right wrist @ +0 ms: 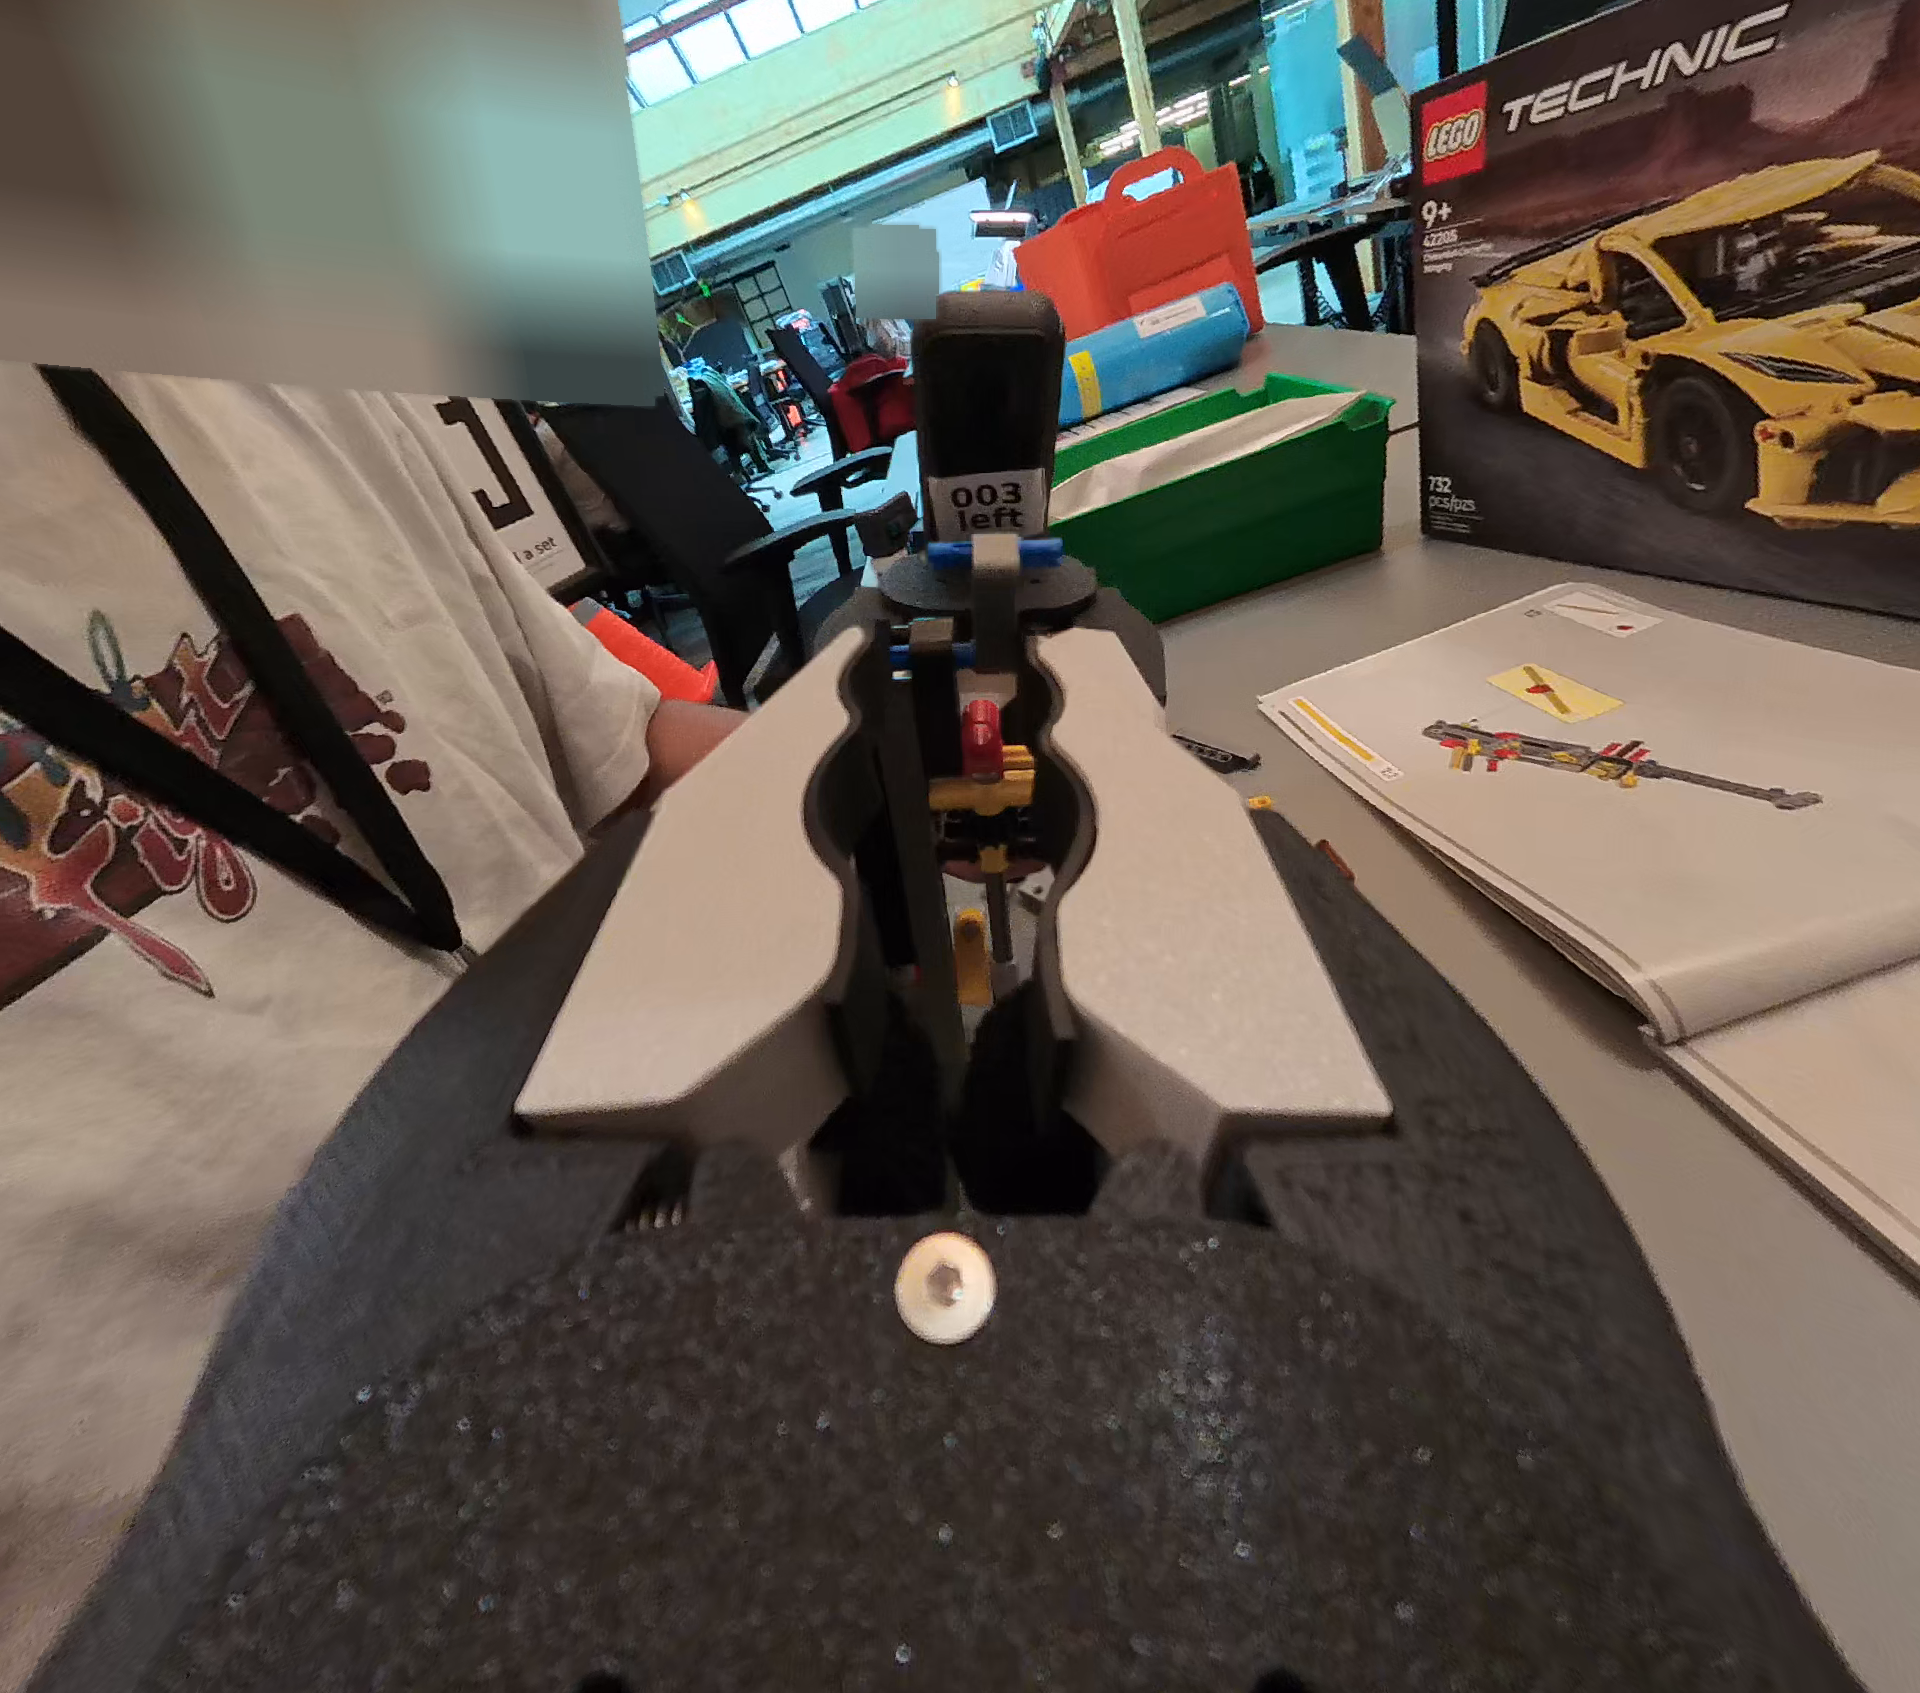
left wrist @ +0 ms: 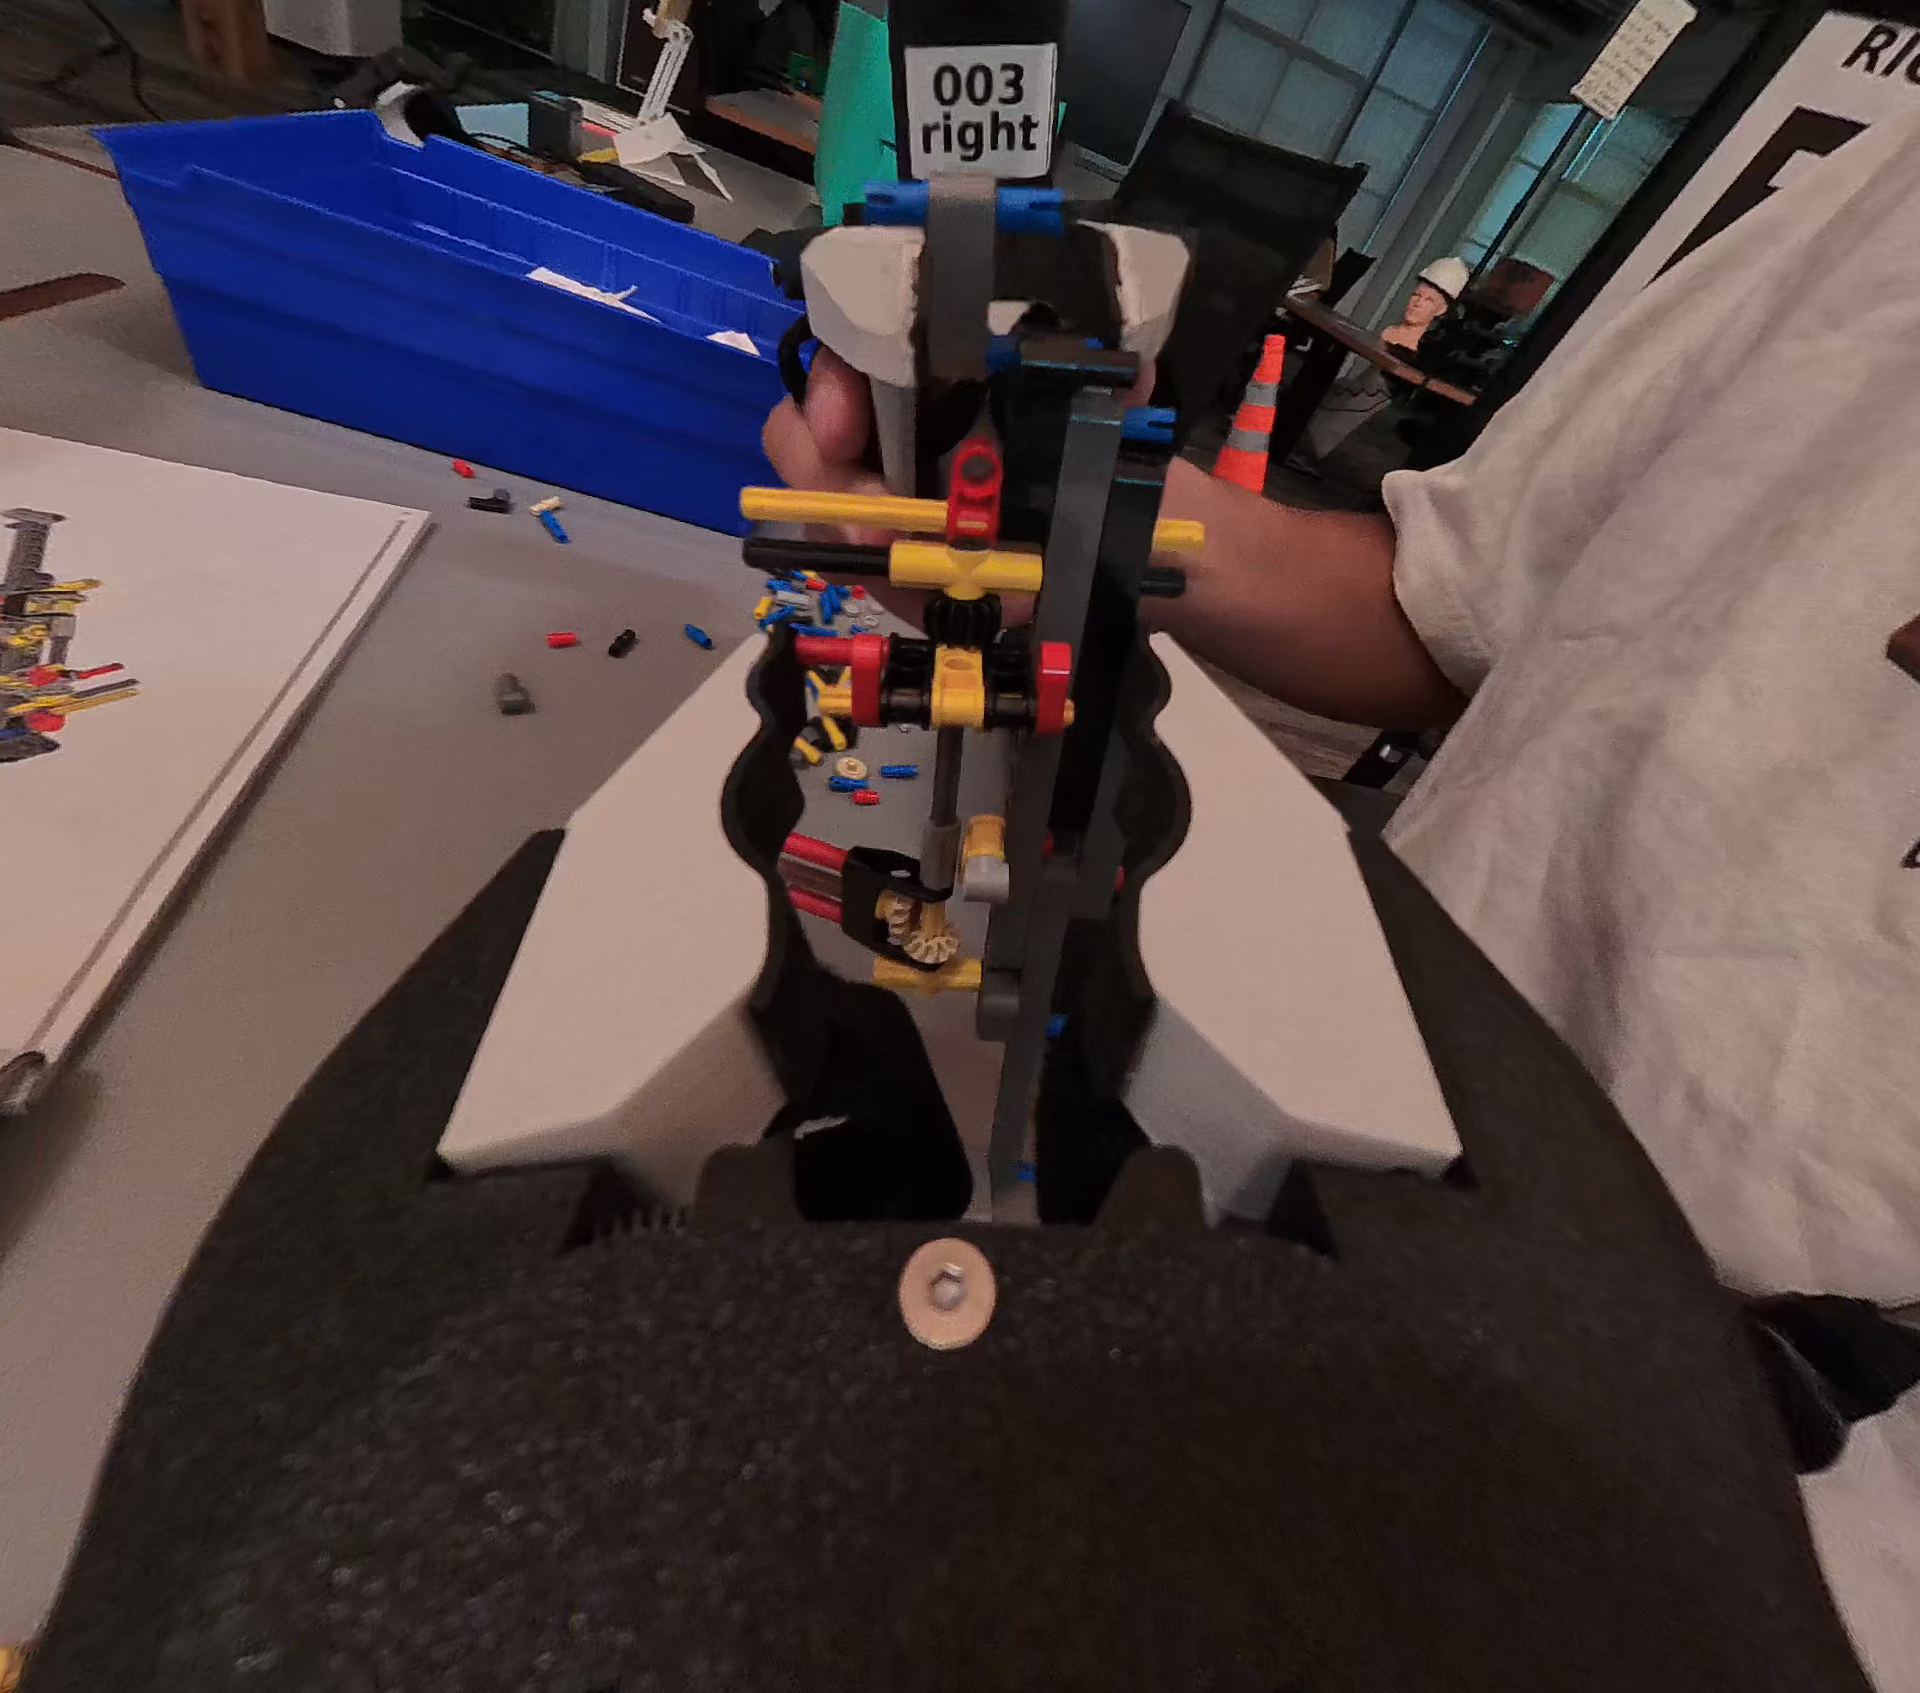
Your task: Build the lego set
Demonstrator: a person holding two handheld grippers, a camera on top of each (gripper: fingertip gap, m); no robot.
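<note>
Two hand-held grippers are facing each other above a grey table (left wrist: 436,770), sharing one long lego assembly (left wrist: 977,687) between them. The left gripper (left wrist: 961,677) is closing its pale fingers (left wrist: 644,905) on the near end of the assembly, the dark grey beam running back between them. The right gripper (right wrist: 945,677) is clamping the other end; from its own camera the grey fingers (right wrist: 717,895) are sitting tight beside the beam, with a red piece and yellow connectors showing in the narrow gap. In the left wrist view, yellow and black rods are sticking out sideways from the assembly, with red, yellow and black connectors and a small tan gear below them. A hand (left wrist: 831,438) is gripping the far gripper's handle, and a person in a white shirt (left wrist: 1683,708) is standing to the right. Loose small pieces (left wrist: 810,594) are lying scattered on the table near a blue bin (left wrist: 436,313). An open instruction booklet (right wrist: 1621,822) is lying flat on the table, with the set's box (right wrist: 1662,272) standing behind it and a green tray (right wrist: 1226,490) alongside the box.
</note>
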